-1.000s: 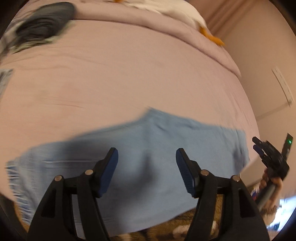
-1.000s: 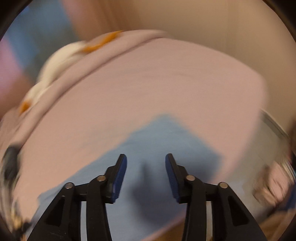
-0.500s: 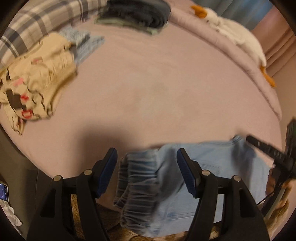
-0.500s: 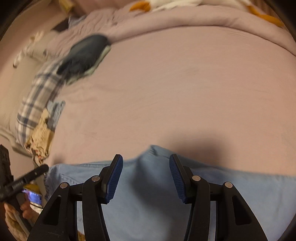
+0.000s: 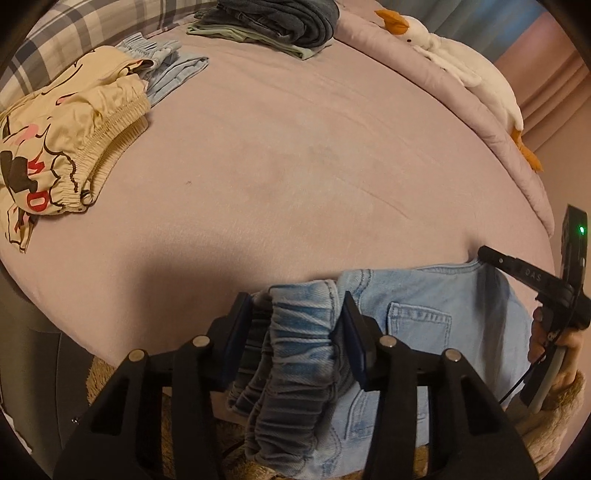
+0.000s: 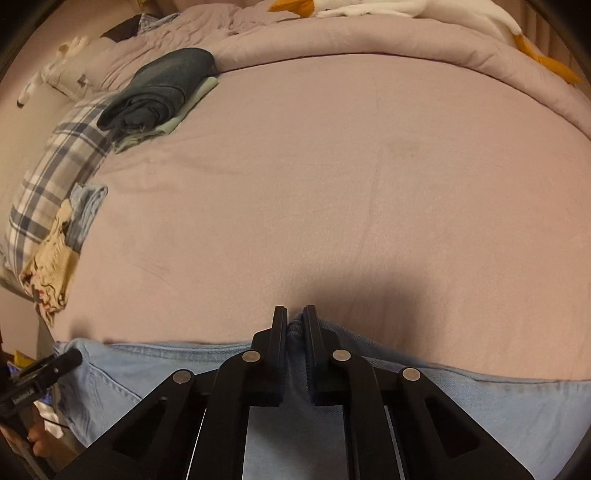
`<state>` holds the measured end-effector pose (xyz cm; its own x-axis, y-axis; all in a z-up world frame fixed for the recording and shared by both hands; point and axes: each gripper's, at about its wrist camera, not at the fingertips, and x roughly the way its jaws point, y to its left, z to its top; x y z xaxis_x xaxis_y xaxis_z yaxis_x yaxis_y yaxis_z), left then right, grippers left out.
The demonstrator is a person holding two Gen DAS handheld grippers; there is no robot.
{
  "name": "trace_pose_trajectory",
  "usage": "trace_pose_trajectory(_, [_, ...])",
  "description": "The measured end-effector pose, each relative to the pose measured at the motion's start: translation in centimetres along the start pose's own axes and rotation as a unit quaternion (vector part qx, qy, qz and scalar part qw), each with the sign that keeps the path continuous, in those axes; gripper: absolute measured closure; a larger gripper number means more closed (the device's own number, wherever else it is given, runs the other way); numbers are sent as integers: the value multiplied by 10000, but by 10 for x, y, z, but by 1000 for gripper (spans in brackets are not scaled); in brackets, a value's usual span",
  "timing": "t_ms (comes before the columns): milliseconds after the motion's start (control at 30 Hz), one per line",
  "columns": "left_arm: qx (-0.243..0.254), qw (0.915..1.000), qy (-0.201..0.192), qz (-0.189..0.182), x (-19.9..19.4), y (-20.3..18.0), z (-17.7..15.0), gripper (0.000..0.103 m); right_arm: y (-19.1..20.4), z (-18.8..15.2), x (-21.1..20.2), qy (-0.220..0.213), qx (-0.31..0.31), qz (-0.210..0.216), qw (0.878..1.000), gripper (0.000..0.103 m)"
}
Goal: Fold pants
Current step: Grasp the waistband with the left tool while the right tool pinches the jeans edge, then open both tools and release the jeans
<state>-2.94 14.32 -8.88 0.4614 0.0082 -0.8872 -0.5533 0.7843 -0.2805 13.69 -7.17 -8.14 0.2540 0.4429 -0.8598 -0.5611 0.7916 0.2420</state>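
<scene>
Broadly spread beneath me, the mauve-pink bedsheet [image 5: 295, 155] carries everything else, with a rolled quilt of the same colour [image 6: 369, 40] along its far side. Nearest me, the light blue denim pants [image 5: 436, 317] lie flat at the bed's near edge, back pocket up, their gathered elastic waistband hanging off the edge. A white plush goose with orange feet [image 5: 476, 81] rests on the quilt. Dark folded jeans [image 5: 288, 18] sit on a pale green garment at the far side, and cream printed shorts [image 5: 66, 147] lie well apart at the left, just beside a plaid pillow [image 6: 59, 173]. My left gripper [image 5: 295, 321] has its fingers around the bunched waistband, blue pads against the denim. My right gripper [image 6: 294, 325] is nearly closed, pinching a fold of the pants' far edge.
</scene>
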Motion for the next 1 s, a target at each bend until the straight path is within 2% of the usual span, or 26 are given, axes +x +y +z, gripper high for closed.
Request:
trace_pose_trajectory(167, [-23, 10000, 7, 60, 8, 0, 2, 55, -3, 2, 28, 116, 97, -190, 9997, 97])
trace_pose_trajectory(400, [13, 9996, -93, 251, 0, -10, 5, 54, -8, 4, 25, 16, 341, -41, 9994, 98])
trace_pose_trajectory(500, [170, 9992, -216, 279, -11, -18, 6, 47, -15, 2, 20, -127, 597, 46, 9981, 97])
trace_pose_trajectory(533, [225, 9991, -276, 238, -17, -21, 5, 41, -14, 2, 19, -143, 670, 59, 9976, 94])
trace_pose_trajectory(567, [256, 9989, -339, 191, -21, -24, 6, 37, -15, 1, 14, -166, 744, 61, 9971, 83])
trace_pose_trajectory(600, [288, 9985, -451, 122, -29, -28, 8, 32, -16, 0, 7, -221, 773, 3, 9968, 67])
trace_pose_trajectory(667, [387, 9971, -648, 45, -42, -41, 12, 25, -25, -8, -20, -631, 851, -144, 9943, 48])
trace_pose_trajectory(700, [465, 9961, -752, 14, -47, -48, 14, 21, -31, -13, -33, -829, 934, -166, 9920, 44])
trace_pose_trajectory(767, [660, 9938, -893, -104, -55, -68, 16, 20, -55, -30, -65, -1218, 1304, -201, 9837, 43])
trace_pose_trajectory(867, [1071, 9888, -849, -593, -54, -106, 13, 16, -112, -68, -110, -1649, 2174, -343, 9615, 36])
trace_pose_trajectory(933, [1287, 9860, -687, -811, -45, -127, 11, 16, -155, -102, -138, -1841, 2817, -734, 9388, 36])
trace_pose_trajectory(1000, [1528, 9823, -447, -990, -30, -152, 4, 16, -200, -146, -163, -1916, 3574, -1308, 9047, 36])
